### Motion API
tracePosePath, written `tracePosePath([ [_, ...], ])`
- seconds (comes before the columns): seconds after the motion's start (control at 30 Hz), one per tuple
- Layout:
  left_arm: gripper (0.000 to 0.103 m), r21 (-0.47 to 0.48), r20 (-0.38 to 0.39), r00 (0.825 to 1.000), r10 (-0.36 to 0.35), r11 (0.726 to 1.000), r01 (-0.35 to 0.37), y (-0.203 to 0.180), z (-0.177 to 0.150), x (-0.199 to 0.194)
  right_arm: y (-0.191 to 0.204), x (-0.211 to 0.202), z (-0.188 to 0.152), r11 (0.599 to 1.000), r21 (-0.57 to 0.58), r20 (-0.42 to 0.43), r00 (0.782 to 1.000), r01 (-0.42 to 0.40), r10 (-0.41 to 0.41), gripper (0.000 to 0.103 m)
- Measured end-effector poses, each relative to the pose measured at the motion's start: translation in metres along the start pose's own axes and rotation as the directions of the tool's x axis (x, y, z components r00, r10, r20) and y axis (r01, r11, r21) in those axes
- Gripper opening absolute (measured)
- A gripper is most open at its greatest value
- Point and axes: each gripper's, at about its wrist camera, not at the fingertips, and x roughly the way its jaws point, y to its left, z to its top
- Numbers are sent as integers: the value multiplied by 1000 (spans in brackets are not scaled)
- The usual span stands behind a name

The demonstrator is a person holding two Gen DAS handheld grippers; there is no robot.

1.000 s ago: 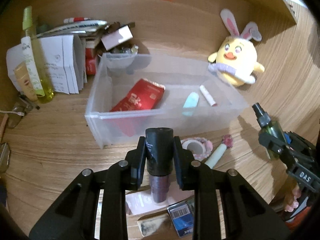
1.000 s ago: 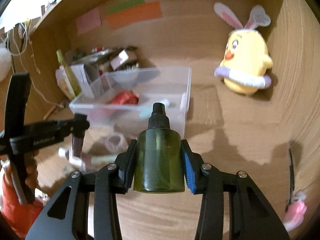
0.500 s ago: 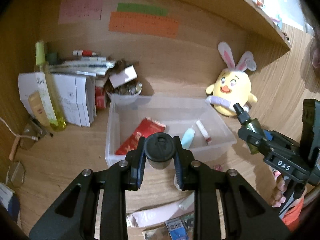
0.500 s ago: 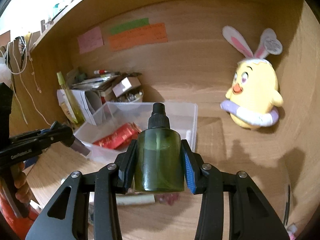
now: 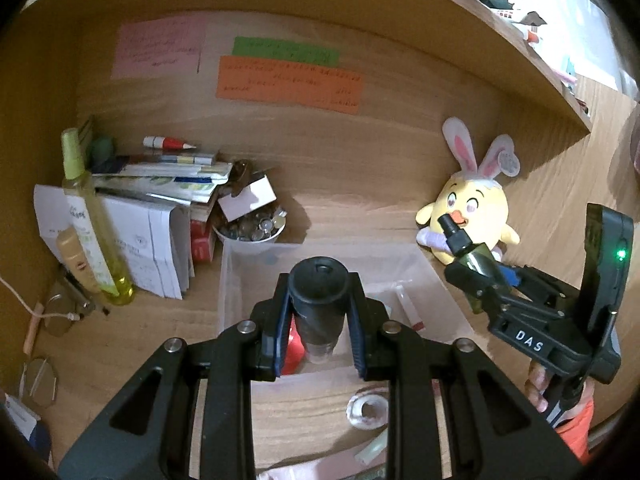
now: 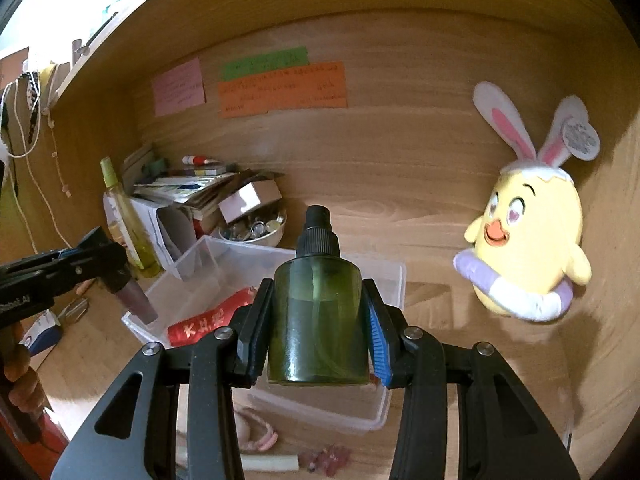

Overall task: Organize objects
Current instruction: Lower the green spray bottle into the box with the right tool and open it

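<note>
- Left wrist view, far left of the frame: a tall yellow spray bottle stands beside a stack of papers; its label is too small to read.
- Upper middle: a pink note, a green note and an orange note are on the wooden wall; their writing is not legible.
- Lower middle: the left gripper is closed on a dark tube with black cap, above the clear plastic box.
- Right: the right gripper, marked "DAS", clamps a green spray bottle in front of the yellow bunny plush.
- Right wrist view, lower left: a red packet with white characters lies in the box.
- Compared with one second ago, both grippers are higher and the notes came into the left view; the box now sits lower in the frame, and both grips look the same.
</note>
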Motion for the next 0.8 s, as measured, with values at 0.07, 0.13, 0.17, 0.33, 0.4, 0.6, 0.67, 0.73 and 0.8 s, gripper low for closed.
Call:
tracePosePath([
  [0.07, 25, 16, -6, 1000, -3, 1000, 3, -4, 1, 6, 2, 6, 1, 1000, -8, -8, 1000, 0, 0, 38],
  [0.13, 25, 33, -18, 1000, 14, 999, -13, -8, 0, 17, 3, 13, -1, 1000, -12, -24, 1000, -1, 0, 38],
  [0.17, 25, 38, -24, 1000, 16, 999, -15, -9, 0, 20, 3, 17, -2, 1000, -15, -35, 999, -3, 2, 38],
  [0.33, 25, 50, -90, 996, 13, 999, -8, -14, -9, 48, 3, 37, -12, 1000, -16, -91, 996, -4, 3, 38],
  [0.4, 25, 50, -115, 993, 5, 999, 1, -16, -13, 58, 1, 44, -15, 1000, -10, -111, 994, -7, 6, 38],
  [0.6, 25, 34, -166, 986, -36, 999, 42, -18, -22, 76, 0, 60, -22, 1000, -8, -161, 987, -15, 13, 38],
  [0.67, 25, 25, -179, 983, -47, 998, 53, -17, -24, 80, 1, 63, -23, 1000, -15, -173, 985, -18, 15, 38],
  [0.73, 25, 12, -197, 978, -64, 998, 68, -15, -26, 86, 3, 66, -25, 1000, -24, -184, 983, -19, 15, 38],
  [0.8, 25, 1, -211, 974, -77, 997, 79, -12, -28, 89, 4, 70, -26, 999, -35, -194, 981, -16, 9, 38],
])
